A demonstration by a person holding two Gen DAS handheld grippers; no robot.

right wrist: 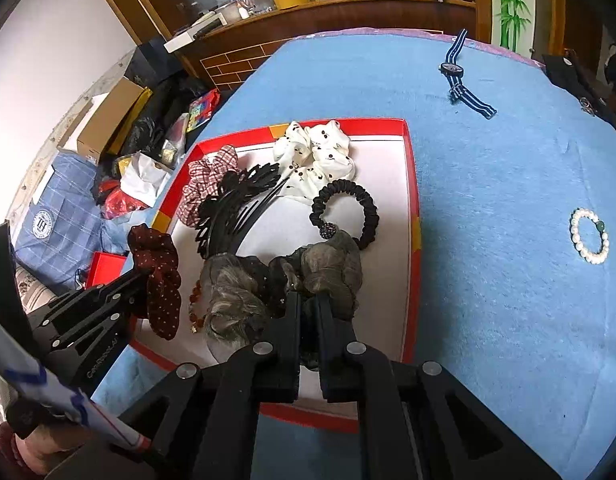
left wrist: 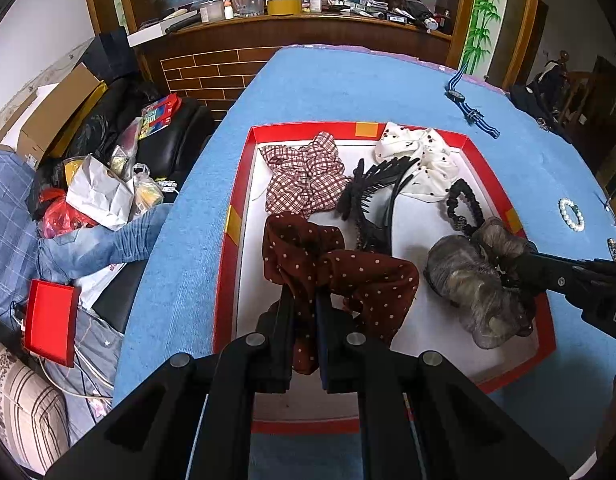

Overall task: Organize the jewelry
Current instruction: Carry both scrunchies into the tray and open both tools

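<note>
**— Claws first:** our left gripper (left wrist: pixel 306 300) pinches the brown scrunchie (left wrist: pixel 340 268), low centre of its view; our right gripper (right wrist: pixel 308 304) is clamped on the grey scrunchie (right wrist: pixel 284 280).

**— Where do they sit?** Both hang over the near end of the red tray (left wrist: pixel 244 168), just beside each other.

**— How should we set them down?** We'd lower each onto bare white floor at the bottom of the tray, apart from the black comb (left wrist: pixel 372 192), then spread the jaws only once cloth rests. Watch the bead string (right wrist: pixel 196 304) under the grey one.
</note>
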